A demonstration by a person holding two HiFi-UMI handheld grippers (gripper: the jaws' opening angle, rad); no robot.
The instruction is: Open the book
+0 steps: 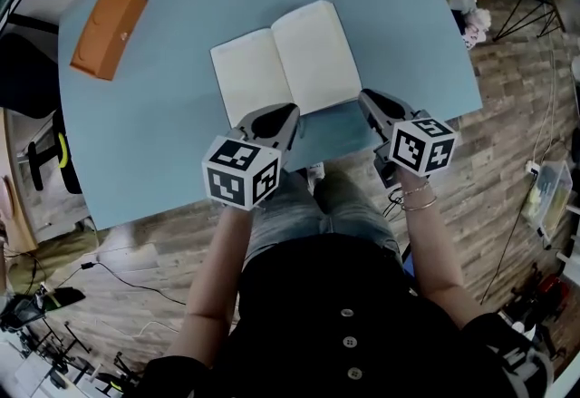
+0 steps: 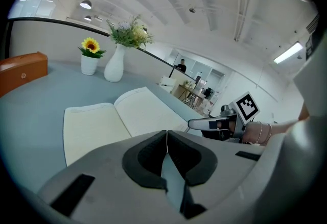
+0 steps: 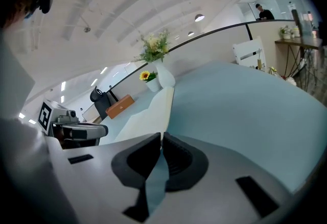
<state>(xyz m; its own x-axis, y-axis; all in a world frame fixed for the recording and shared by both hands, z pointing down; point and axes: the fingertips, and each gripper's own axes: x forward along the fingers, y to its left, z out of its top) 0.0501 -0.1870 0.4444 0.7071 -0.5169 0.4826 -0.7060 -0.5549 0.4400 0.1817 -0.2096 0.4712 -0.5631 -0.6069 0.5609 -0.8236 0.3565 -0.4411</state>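
Note:
The book (image 1: pixel 284 63) lies open and flat on the pale blue table (image 1: pixel 172 124), showing two blank cream pages. In the left gripper view the book (image 2: pixel 112 121) spreads just beyond the jaws. My left gripper (image 1: pixel 288 112) is shut and empty, its tip by the book's near left edge. My right gripper (image 1: pixel 365 100) is also shut and empty, at the book's near right corner. The right gripper view shows the book (image 3: pixel 148 113) edge-on to the left of the jaws, with the left gripper (image 3: pixel 76 130) beyond it. Neither gripper holds a page.
An orange case (image 1: pixel 109 31) lies at the table's far left. A small pot with a sunflower (image 2: pixel 90 55) and a white vase (image 2: pixel 115 63) of flowers stand at the far edge. The table's near edge (image 1: pixel 344 151) runs just under the grippers, above my lap.

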